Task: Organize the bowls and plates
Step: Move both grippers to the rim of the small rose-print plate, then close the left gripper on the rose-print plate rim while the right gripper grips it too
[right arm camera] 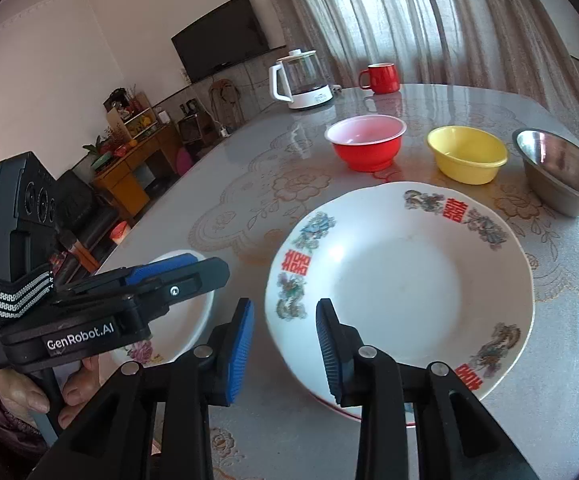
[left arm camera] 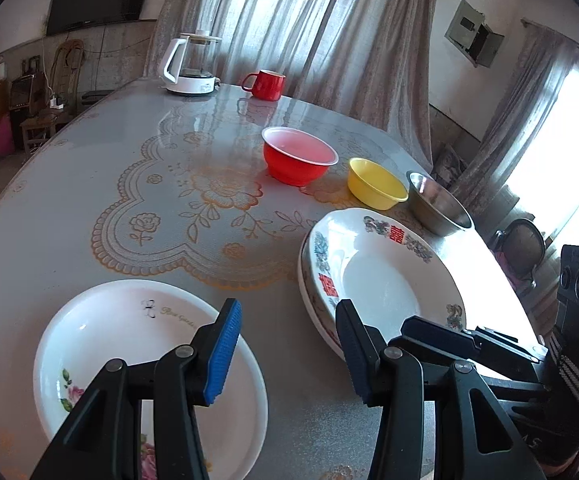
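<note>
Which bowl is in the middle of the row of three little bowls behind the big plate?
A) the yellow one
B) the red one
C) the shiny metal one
A: the yellow bowl sits between the red bowl on one side and the metal bowl on the other, all behind the big plate.

Glossy glazed china on the patterned plate (right arm camera: 401,280) and the rose plate (left arm camera: 129,360). Shiny plastic on the red bowl (right arm camera: 365,144) and, at its three o'clock, the yellow bowl (right arm camera: 467,158). Brushed metal bowl (right arm camera: 561,176). Slick reflective table cover (left arm camera: 89,184). Ribbed blue pads (left arm camera: 225,352).
</note>
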Demonstrator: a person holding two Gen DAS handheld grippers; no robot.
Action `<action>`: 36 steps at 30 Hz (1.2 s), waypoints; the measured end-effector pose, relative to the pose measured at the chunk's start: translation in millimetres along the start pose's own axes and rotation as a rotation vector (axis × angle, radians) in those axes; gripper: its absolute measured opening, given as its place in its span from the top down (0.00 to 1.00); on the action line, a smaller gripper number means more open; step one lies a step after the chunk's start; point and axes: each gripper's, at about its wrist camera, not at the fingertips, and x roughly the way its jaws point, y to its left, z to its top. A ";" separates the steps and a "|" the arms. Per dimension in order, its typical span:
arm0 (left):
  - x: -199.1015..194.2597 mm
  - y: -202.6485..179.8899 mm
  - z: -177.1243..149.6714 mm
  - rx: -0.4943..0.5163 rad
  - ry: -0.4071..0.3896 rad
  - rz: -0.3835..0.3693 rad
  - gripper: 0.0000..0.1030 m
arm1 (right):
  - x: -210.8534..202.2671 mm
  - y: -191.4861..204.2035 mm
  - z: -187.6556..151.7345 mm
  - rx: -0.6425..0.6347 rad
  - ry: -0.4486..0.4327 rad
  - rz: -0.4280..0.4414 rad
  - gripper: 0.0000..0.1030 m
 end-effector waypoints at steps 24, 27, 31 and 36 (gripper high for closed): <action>-50.5 132.9 -40.1 -0.232 -0.035 0.239 0.51 | 69.0 57.1 -14.8 -0.053 0.176 0.149 0.76; -43.1 137.3 -49.3 -0.255 -0.004 0.223 0.53 | 74.1 58.4 -14.9 -0.053 0.191 0.145 0.76; -35.4 129.3 -56.0 -0.211 0.008 0.197 0.63 | 84.2 60.1 -15.0 -0.057 0.208 0.139 0.76; -25.0 120.2 -58.6 -0.139 0.015 0.196 0.78 | 92.1 64.3 -13.7 -0.074 0.205 0.123 0.78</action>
